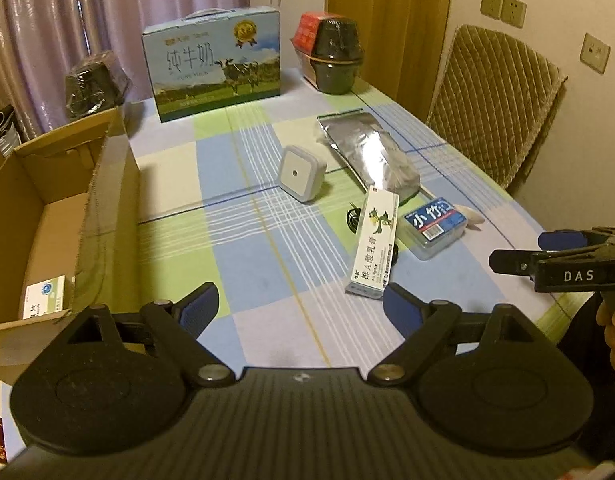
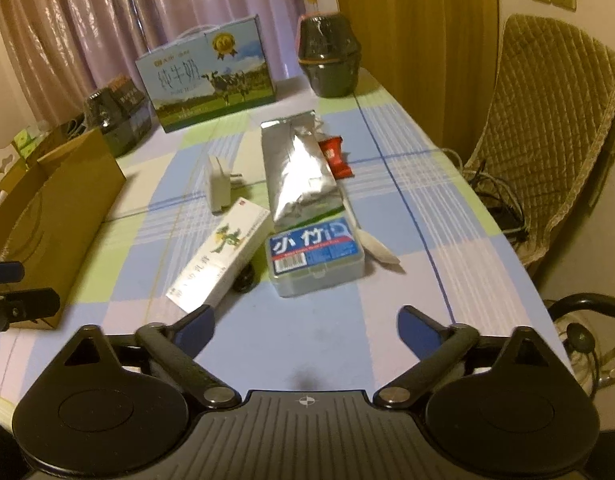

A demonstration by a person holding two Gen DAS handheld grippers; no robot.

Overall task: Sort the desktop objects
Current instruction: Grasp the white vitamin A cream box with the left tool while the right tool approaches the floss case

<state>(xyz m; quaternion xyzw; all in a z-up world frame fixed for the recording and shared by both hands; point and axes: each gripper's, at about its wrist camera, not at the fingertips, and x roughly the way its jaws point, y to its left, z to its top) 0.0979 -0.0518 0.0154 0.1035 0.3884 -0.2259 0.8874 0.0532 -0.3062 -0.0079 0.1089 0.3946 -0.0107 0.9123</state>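
Ointment box point(image 1: 374, 246) just ahead of left tool point(image 1: 301, 312), jaws wide, nothing between

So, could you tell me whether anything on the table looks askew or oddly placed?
Yes. The long white carton lies tilted, propped on a small black object beneath it instead of lying flat. The white plug-in night light stands on its edge. Nothing looks spilled or broken.

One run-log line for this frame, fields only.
phase: approach | left gripper: open, empty | right gripper: open, empty | nearest: white carton, clear plastic case | bin: cardboard box
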